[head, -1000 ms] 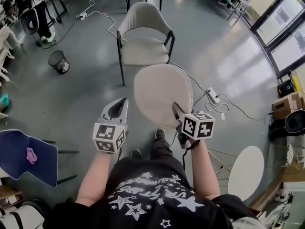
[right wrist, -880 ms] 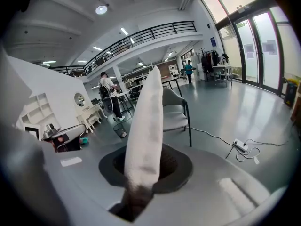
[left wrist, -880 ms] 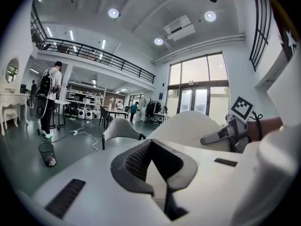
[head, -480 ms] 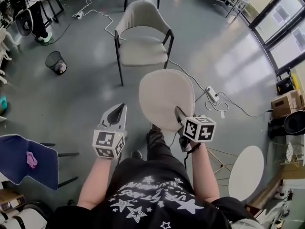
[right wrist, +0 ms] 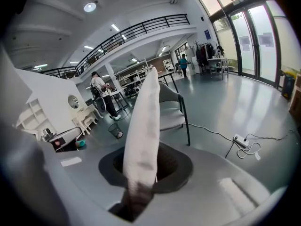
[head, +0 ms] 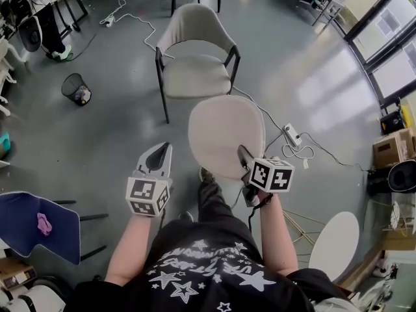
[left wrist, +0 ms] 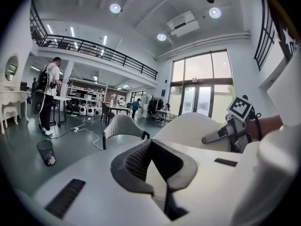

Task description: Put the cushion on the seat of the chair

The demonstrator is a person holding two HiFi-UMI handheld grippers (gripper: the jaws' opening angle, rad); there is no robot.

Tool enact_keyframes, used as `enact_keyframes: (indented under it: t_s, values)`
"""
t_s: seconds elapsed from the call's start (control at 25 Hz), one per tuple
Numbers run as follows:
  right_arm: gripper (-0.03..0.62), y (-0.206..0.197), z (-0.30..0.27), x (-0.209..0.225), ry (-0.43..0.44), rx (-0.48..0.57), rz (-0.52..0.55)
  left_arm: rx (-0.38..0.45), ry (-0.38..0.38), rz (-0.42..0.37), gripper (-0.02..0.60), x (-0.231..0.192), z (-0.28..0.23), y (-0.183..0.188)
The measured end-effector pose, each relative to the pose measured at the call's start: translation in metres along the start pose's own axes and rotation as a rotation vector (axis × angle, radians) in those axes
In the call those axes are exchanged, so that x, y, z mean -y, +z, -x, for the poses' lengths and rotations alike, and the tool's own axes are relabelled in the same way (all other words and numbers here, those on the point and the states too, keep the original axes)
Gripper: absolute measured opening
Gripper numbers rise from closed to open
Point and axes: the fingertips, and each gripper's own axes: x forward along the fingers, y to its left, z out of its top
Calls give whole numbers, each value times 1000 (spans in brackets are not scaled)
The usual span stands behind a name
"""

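The beige armchair (head: 195,57) stands on the grey floor ahead, its seat (head: 194,77) bare. A round beige cushion (head: 226,134) hangs just short of the seat's front edge, and my right gripper (head: 242,152) is shut on its near rim. In the right gripper view the cushion (right wrist: 143,121) stands edge-on between that gripper's (right wrist: 142,171) pads, with the chair (right wrist: 170,112) behind it. My left gripper (head: 169,147) is to the left of the cushion and apart from it, shut with nothing in it. The left gripper view shows its jaw tips (left wrist: 150,142) meeting, with the chair (left wrist: 123,126) and cushion (left wrist: 188,126) beyond.
A black waste bin (head: 77,88) stands left of the chair. A power strip with cables (head: 290,135) lies on the floor to the right. A blue chair (head: 39,223) is at my near left and a white round table (head: 335,246) at my near right. A person (left wrist: 49,95) stands by a far desk.
The person holding the grippers has stepped forward, with one foot now further ahead. Both grippers and the held cushion have come a little nearer the chair. The right grip has stayed the same.
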Motion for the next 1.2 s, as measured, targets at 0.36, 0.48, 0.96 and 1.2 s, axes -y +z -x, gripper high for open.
enact_keyframes:
  t_s: [0.36,0.48,0.96,1.2]
  values:
    - [60,87,-55,32,19,69,3,-26,38,-6,8,-25,-76,22]
    - [60,113,-79,48,21,51,6,-38,56,-1,8,-34,-106,30]
    - [61,196,-161,103,116,-8,5,-87,135,-29,8,-54,-205,55]
    - [61,213,-187,113,150,-33,-4,-75,220,-48,8,-75,-217,69]
